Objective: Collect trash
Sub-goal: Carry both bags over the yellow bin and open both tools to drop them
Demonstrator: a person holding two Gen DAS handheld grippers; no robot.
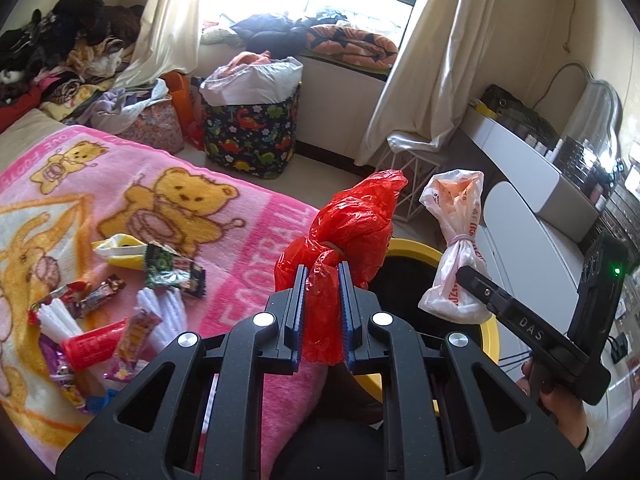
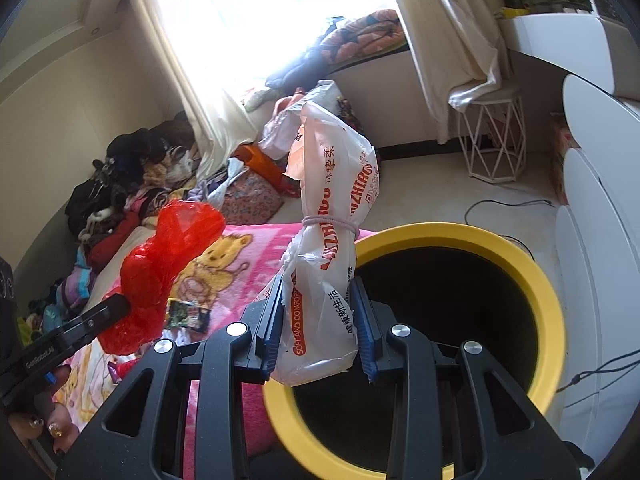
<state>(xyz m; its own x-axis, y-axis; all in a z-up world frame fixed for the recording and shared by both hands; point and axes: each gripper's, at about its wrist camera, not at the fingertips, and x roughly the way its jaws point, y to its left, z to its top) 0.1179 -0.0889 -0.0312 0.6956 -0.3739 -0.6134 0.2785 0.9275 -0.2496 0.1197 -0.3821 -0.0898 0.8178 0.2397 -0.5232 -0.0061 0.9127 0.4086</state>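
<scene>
Colours and patterns: red plastic bag; white plastic bag printed with orange-red lettering and bound by a pale pink band; bin with yellow rim and black interior; pink blanket patterned with yellow-brown teddy bears and pale lettering; storage basket dark with multicoloured dinosaur print; curtains cream; stool of white wire; both grippers black with blue-padded jaws.
</scene>
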